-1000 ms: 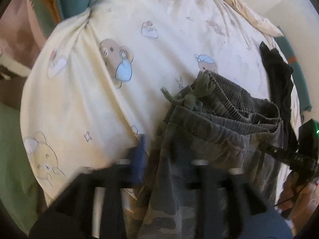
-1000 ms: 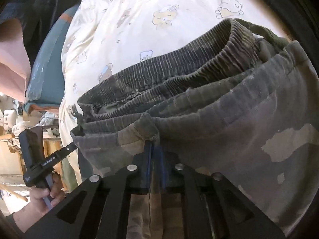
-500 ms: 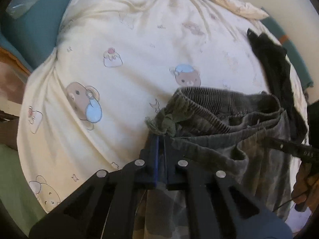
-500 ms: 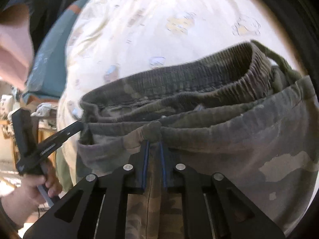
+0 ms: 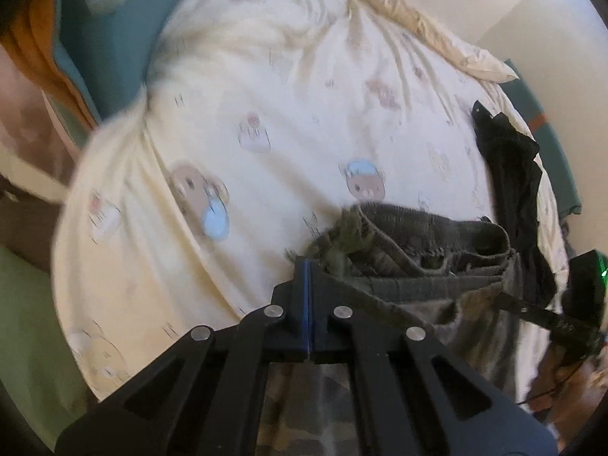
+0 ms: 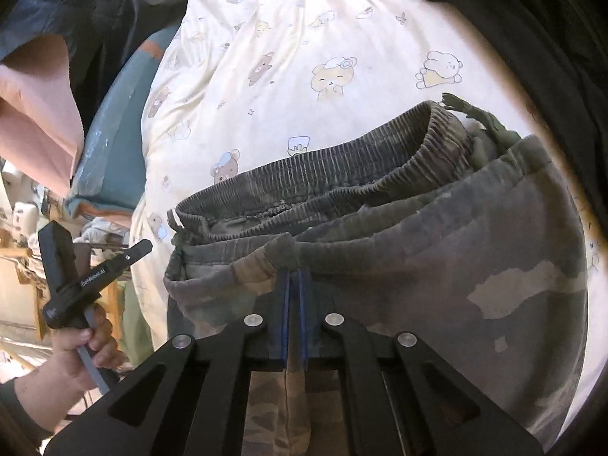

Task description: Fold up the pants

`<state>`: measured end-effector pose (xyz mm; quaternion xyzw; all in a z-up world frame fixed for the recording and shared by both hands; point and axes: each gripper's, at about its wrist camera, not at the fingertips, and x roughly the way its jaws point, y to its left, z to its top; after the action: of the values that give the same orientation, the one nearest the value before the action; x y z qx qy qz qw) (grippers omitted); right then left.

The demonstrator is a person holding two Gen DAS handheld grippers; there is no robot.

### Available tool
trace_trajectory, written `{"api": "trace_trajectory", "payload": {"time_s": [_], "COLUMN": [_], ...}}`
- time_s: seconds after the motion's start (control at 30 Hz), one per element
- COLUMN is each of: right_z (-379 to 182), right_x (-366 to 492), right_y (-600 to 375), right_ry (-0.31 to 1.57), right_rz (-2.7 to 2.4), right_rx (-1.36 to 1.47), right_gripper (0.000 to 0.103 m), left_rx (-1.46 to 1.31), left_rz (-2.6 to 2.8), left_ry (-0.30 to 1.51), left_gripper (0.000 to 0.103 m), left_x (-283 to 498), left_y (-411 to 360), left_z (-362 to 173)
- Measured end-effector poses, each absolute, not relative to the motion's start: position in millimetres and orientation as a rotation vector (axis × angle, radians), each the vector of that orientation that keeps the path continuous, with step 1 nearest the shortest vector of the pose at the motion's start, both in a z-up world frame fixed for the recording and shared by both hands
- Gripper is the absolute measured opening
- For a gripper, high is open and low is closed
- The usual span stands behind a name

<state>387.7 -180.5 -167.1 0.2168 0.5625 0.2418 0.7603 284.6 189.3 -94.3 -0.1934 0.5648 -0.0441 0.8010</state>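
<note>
Where the camouflage-print cotton pants with a ribbed olive elastic waistband lie, the surface is a cream bedsheet printed with cartoon bears; waistband faces away from the cameras, mouth gaping open. Right gripper: blue-lined jaws closed tight on a pinched fold of camouflage cloth just below the waistband, fabric visibly sandwiched between the pads and trailing down under the frame. Left gripper: jaws fully together at the waistband corner, beside the knotted olive drawstring; cloth bunches against the tips, so it appears clamped on the edge, though the left-wrist view is blurred. Left hand grasps its tool handle, seen from the right wrist. Black crumpled garment lies just beyond the pants on the sheet. Teal mattress edge borders the sheet.
</note>
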Motion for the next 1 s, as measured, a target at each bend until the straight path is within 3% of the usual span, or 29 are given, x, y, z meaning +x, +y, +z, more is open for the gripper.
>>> {"api": "trace_trajectory", "payload": {"time_s": [0.03, 0.13, 0.17, 0.3, 0.33, 0.43, 0.47, 0.5, 1.0], "right_z": [-167.9, -171.3, -172.0, -173.3, -173.8, -173.9, -173.9, -173.5, -140.9], "right_x": [387.8, 388.1, 388.4, 388.5, 388.2, 387.2, 387.0, 386.5, 369.7], "right_y": [-178.8, -178.3, -178.8, -179.3, -178.9, -178.2, -178.2, -178.1, -180.7], "right_ry": [1.228, 1.24, 1.242, 1.244, 1.246, 1.246, 1.246, 1.245, 1.164], "right_rz": [0.527, 0.524, 0.523, 0.524, 0.523, 0.525, 0.526, 0.524, 0.607], "right_rx": [0.468, 0.479, 0.484, 0.481, 0.478, 0.472, 0.472, 0.471, 0.456], "right_gripper": [0.003, 0.003, 0.003, 0.003, 0.003, 0.003, 0.003, 0.003, 0.003], "left_rx": [-0.42, -0.282, -0.227, -0.086, -0.053, 0.051, 0.062, 0.068, -0.329], "left_rz": [-0.124, -0.182, -0.203, -0.191, -0.19, -0.176, -0.179, -0.174, -0.174], "left_ry": [1.257, 1.261, 1.258, 1.286, 1.276, 1.249, 1.248, 1.252, 1.035], "left_gripper": [0.006, 0.048, 0.051, 0.051, 0.046, 0.028, 0.011, 0.003, 0.001], "left_x": [285.9, 276.7, 272.7, 271.4, 273.6, 279.7, 281.5, 282.5, 252.7], "left_y": [184.4, 160.9, 151.3, 129.6, 124.8, 112.3, 111.6, 112.2, 180.9], "left_z": [-99.2, -99.0, -99.2, -112.9, -114.9, -118.8, -121.1, -123.6, -59.0]}}
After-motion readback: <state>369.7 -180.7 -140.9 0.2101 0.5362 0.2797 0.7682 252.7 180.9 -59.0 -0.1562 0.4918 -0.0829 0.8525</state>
